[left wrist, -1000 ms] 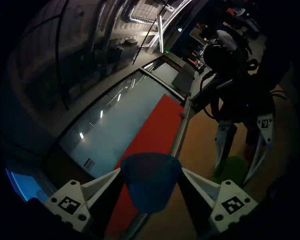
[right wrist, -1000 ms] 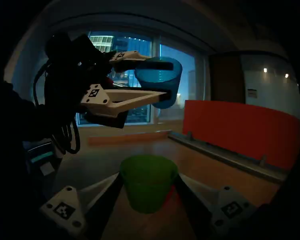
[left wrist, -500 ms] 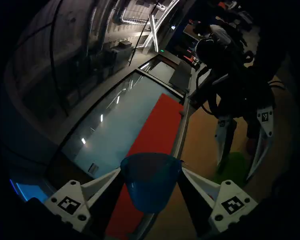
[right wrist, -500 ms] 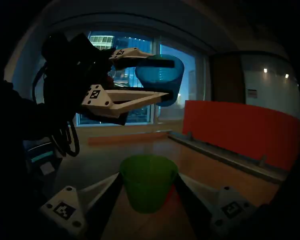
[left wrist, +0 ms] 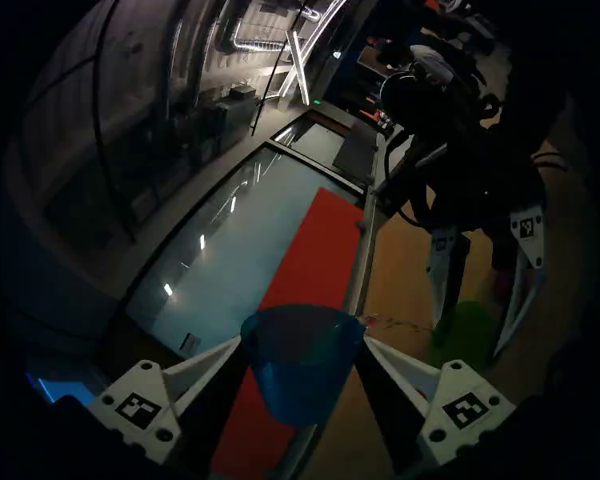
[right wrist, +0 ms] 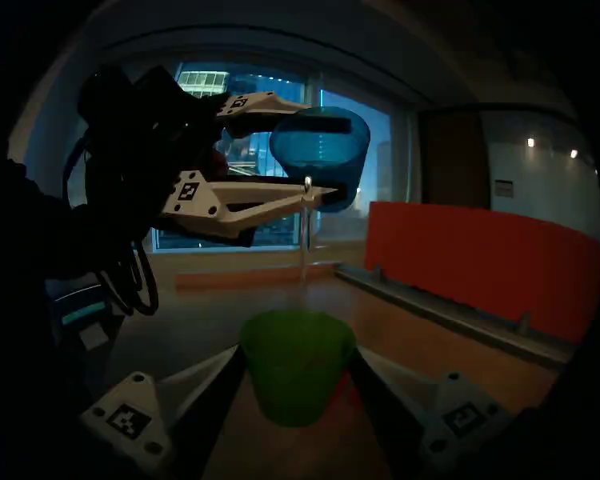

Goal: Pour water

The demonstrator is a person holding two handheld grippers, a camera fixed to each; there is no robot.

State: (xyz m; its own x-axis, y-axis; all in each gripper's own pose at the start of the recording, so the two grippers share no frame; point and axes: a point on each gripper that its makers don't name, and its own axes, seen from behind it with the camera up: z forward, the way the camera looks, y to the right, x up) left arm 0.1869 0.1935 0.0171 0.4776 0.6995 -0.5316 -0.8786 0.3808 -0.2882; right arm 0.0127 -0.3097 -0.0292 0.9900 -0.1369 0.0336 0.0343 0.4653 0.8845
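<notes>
A translucent blue cup [left wrist: 302, 370] sits between the white fingers of my left gripper [left wrist: 302, 376], which is shut on it and tipped over. In the right gripper view the blue cup [right wrist: 320, 156] hangs tilted above, held by the left gripper [right wrist: 324, 160], and a thin stream of water [right wrist: 305, 240] falls from it into a green cup [right wrist: 298, 364]. My right gripper [right wrist: 298, 376] is shut on that green cup. The green cup [left wrist: 470, 336] and the right gripper [left wrist: 480, 320] show lower right in the left gripper view.
A wooden tabletop [right wrist: 396, 336] lies under the cups, with a red panel [right wrist: 484, 256] along its far side. Large windows [right wrist: 252, 104] stand behind. A person's dark sleeve and cables [right wrist: 124, 200] are at left.
The left gripper has tilted the blue cup further, and a stream of water now falls into the green cup. The green cup has stayed in place.
</notes>
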